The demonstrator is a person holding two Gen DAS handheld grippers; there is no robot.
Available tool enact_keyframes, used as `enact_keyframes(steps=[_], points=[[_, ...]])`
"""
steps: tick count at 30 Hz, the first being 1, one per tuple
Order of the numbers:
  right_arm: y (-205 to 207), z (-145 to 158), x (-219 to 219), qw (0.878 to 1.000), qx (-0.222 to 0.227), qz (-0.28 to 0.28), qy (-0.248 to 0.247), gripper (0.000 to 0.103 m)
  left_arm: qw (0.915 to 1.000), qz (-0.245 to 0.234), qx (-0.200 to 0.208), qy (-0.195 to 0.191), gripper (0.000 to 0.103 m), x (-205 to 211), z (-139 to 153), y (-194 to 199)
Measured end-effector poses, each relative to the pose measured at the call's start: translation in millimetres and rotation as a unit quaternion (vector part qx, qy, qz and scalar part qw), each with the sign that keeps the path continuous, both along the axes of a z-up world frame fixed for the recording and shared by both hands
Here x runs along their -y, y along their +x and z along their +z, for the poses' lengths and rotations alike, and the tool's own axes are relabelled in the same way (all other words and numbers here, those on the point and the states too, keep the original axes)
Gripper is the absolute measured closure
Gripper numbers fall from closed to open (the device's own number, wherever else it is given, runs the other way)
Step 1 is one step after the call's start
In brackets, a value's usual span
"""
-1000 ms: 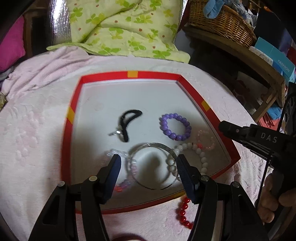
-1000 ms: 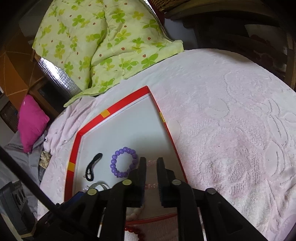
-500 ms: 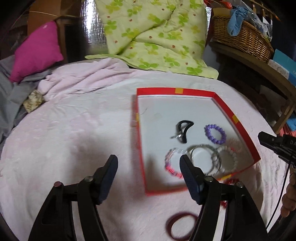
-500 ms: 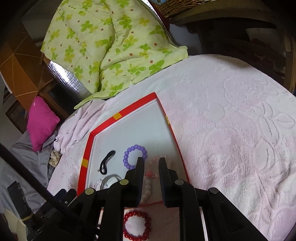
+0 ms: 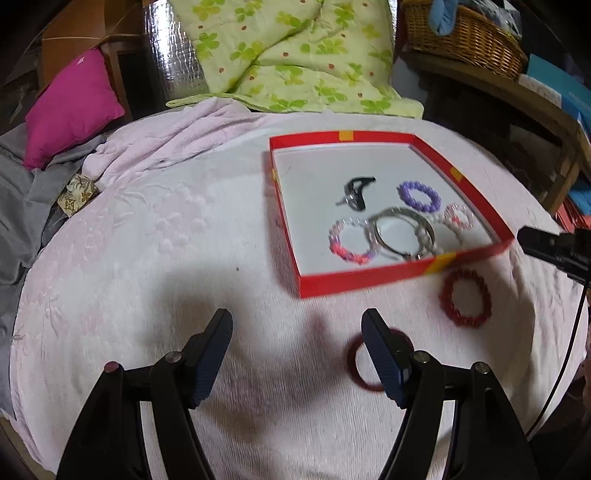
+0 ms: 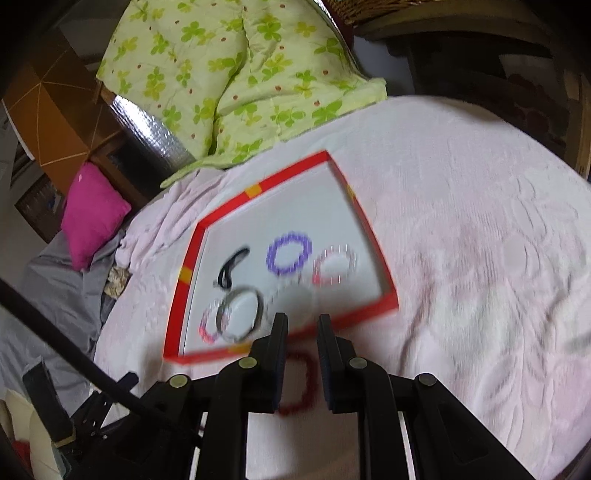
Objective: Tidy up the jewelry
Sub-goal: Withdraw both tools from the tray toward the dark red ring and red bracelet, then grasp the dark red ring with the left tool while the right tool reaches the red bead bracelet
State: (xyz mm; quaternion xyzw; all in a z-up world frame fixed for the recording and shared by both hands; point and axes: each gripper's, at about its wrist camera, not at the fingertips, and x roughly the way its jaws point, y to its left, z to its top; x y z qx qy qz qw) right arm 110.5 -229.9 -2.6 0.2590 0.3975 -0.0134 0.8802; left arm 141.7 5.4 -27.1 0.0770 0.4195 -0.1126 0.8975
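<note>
A red-rimmed tray (image 5: 369,281) (image 6: 369,312) with a white floor lies on the pink blanket. In it are a purple bead bracelet (image 5: 419,195) (image 6: 289,254), a black hair clip (image 5: 355,187), a silver bangle (image 5: 400,234) (image 6: 240,309), a pink bead bracelet (image 5: 351,243) and a pale pink one (image 5: 460,217). A red bead bracelet (image 5: 465,297) (image 6: 297,384) and a dark red ring (image 5: 369,360) lie outside, in front of the tray. My left gripper (image 5: 297,349) is open and empty, just left of the ring. My right gripper (image 6: 302,356) has a narrow gap, empty, over the red bracelet.
A green clover quilt (image 5: 295,55) lies beyond the tray. A magenta pillow (image 5: 70,110) and grey cloth (image 5: 18,206) are at the left. A wicker basket (image 5: 461,33) stands on a wooden shelf at the back right.
Both grippers have pulled back from the tray. The left one also swung left, then back; the red bracelet and dark ring now show in front of the tray.
</note>
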Motion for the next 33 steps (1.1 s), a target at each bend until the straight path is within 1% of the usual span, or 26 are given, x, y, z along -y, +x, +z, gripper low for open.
enact_keyframes(steps=[4, 8, 18, 25, 33], points=[[-16.7, -12.3, -10.4, 0.999, -0.029, 0.014, -0.006, 0.085, 0.9999, -0.005, -0.009, 0.005, 0.030, 0.7, -4.9, -9.5], [-20.9, -22.5, -17.6, 0.998, -0.050, 0.024, -0.009, 0.085, 0.9997, -0.014, -0.010, 0.014, 0.030, 2.6, -7.5, -17.2], [-3.9, -34.7, -29.6, 0.996, -0.078, 0.035, 0.009, 0.085, 0.9994, -0.021, -0.011, 0.026, 0.030, -0.1, -8.5, -17.8], [2.0, -38.0, -39.5, 0.995, -0.086, 0.045, 0.016, 0.085, 0.9986, -0.036, -0.013, 0.037, 0.030, 4.1, -11.2, -19.7], [6.2, -39.1, -43.9, 0.994, -0.091, 0.051, 0.017, 0.085, 0.9981, -0.040, -0.018, 0.044, 0.030, 2.6, -14.3, -19.5]])
